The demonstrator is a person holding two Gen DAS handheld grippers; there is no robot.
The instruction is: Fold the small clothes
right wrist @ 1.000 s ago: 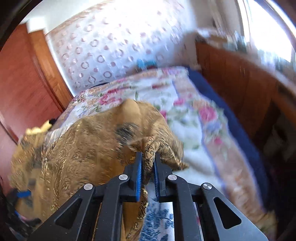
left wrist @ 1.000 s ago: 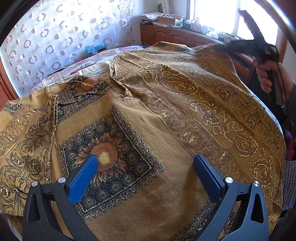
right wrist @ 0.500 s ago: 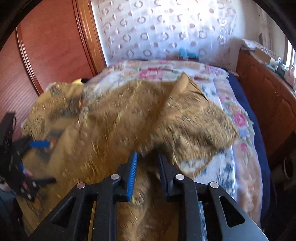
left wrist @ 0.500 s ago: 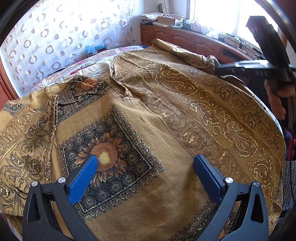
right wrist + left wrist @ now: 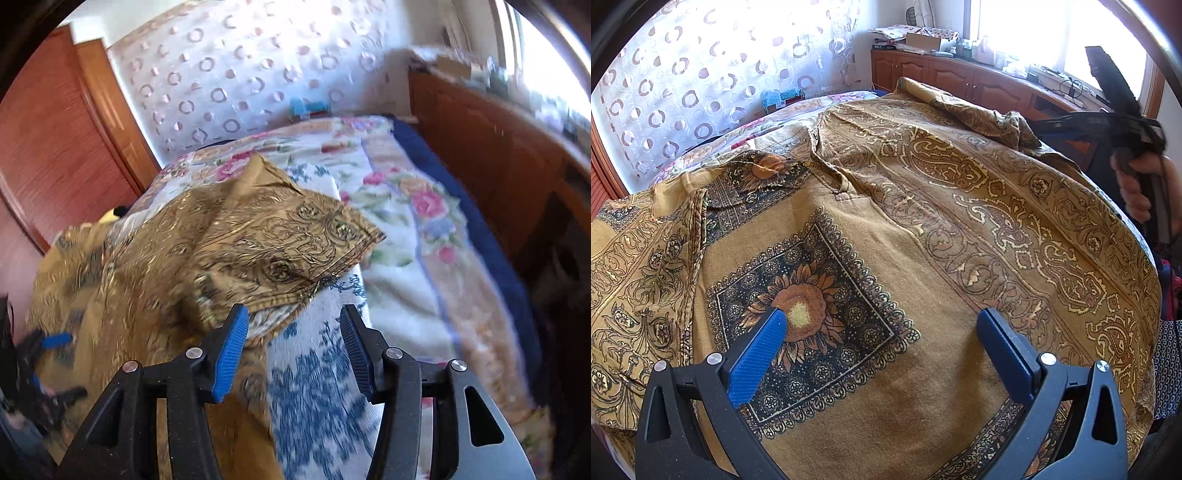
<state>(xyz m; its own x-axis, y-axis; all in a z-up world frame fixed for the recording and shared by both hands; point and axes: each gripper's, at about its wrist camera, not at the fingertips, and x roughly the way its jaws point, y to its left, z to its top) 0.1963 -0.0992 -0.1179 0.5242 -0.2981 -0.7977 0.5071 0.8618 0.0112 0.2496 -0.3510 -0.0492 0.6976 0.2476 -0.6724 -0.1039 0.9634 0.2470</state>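
Folding has barely begun: I have just been opening my right gripper (image 5: 291, 347), dropping one sleeve over the mustard paisley garment (image 5: 923, 229) spread on the bed (image 5: 424, 236), left gripper (image 5: 879, 332) hovering open, empty.

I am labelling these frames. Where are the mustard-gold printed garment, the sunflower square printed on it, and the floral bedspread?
Mustard-gold printed garment (image 5: 280, 240): right wrist view, on its folded-over flap.
Sunflower square (image 5: 809, 314): left wrist view, on the flower's centre.
Floral bedspread (image 5: 406, 206): right wrist view, on a bare flowered patch.
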